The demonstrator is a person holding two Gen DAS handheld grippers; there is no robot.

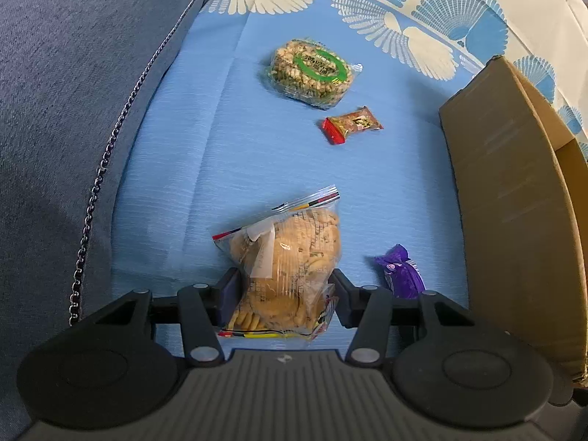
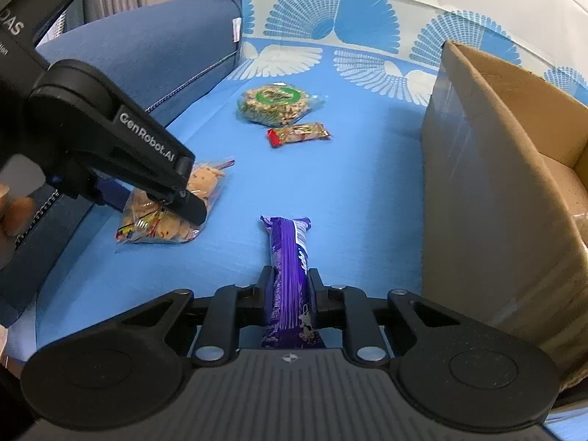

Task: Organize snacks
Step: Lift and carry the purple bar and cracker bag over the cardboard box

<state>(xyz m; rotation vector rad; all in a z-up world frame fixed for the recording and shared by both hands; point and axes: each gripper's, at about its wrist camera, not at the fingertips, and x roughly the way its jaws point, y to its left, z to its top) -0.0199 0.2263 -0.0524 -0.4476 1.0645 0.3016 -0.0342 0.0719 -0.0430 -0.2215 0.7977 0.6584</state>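
My left tool [image 1: 284, 294] pinches the soft, crushable cookie bag [image 1: 284, 268] mid-body; my right tool [image 2: 288, 294] pinches the stiff purple bar [image 2: 288, 257] near its end.

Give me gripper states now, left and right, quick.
Left gripper: closed on the clear bag of biscuits, which rests on the blue cloth.
Right gripper: closed on the purple chocolate bar.

Blue cloth [image 1: 205, 169] spread flat, fan-and-wing print [image 2: 330, 25] along its far edge — blue-grey upholstered cushion [image 1: 73, 92] to the left, silver chain [image 1: 110, 154] tracing the seam. Soft, even light.
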